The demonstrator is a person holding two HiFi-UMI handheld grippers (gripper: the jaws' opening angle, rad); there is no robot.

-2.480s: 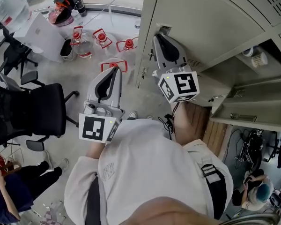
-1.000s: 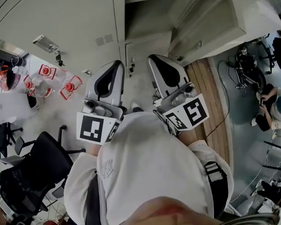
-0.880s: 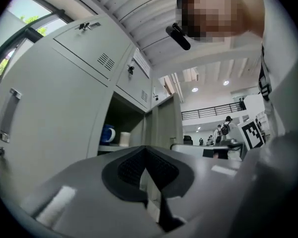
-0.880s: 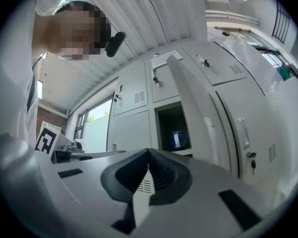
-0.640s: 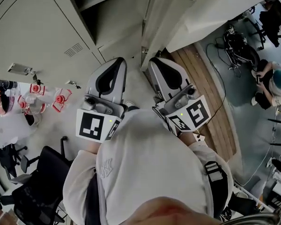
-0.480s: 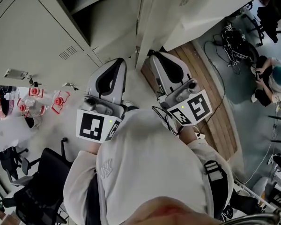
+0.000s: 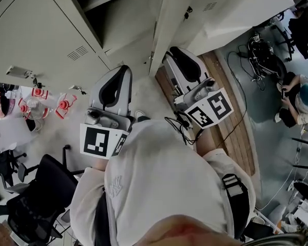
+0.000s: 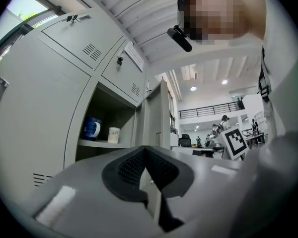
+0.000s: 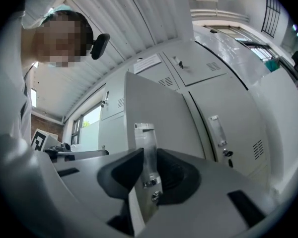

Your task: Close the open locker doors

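Grey locker door [image 7: 231,9] stands open at the open compartment's right edge; right gripper [image 7: 173,51] is clamped on its metal handle [image 9: 145,148], left gripper [image 7: 124,68] beside it, jaws together.

Left gripper [image 7: 122,70] [image 8: 145,151]: held up in front of the chest, marker cube [image 7: 99,141] toward the body, jaws pressed together with nothing between them. Right gripper [image 7: 175,52] [image 9: 146,156]: raised just beside the left and reaching slightly farther forward, marker cube [image 7: 211,108] tilted outward, jaws closed on an upright metal door handle [image 9: 144,137]. Both arms: bent at the elbow, in light sleeves, forearms close together.
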